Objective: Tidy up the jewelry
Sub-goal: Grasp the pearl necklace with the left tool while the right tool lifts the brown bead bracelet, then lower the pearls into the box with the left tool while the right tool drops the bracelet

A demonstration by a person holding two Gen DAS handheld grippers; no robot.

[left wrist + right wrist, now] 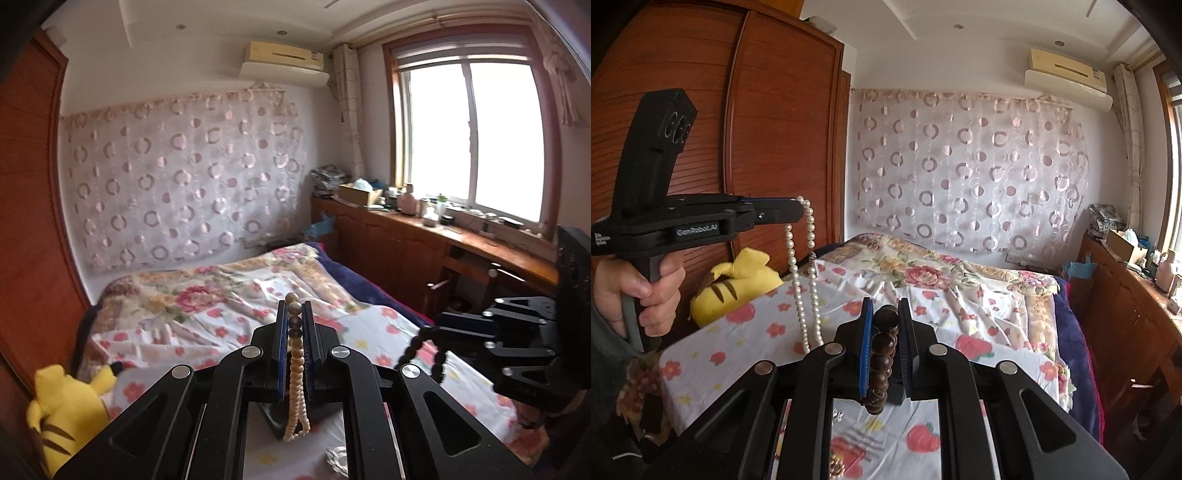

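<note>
My left gripper (294, 314) is shut on a white pearl necklace (297, 384) that hangs down between its fingers. In the right wrist view the left gripper (799, 208) shows at the left, held up in a hand, with the pearl necklace (809, 280) dangling in a long loop above the bed. My right gripper (885, 314) is shut on a dark brown wooden bead bracelet (881, 363). In the left wrist view the right gripper (441, 326) shows at the right with the dark bracelet (417, 349) hanging from its tips.
A bed with a floral sheet (229, 317) lies below both grippers. A yellow plush toy (738, 284) lies at its left edge. A wooden wardrobe (768, 129) stands at the left. A cluttered wooden window counter (461, 236) runs along the right. A small shiny object (338, 459) lies on the sheet.
</note>
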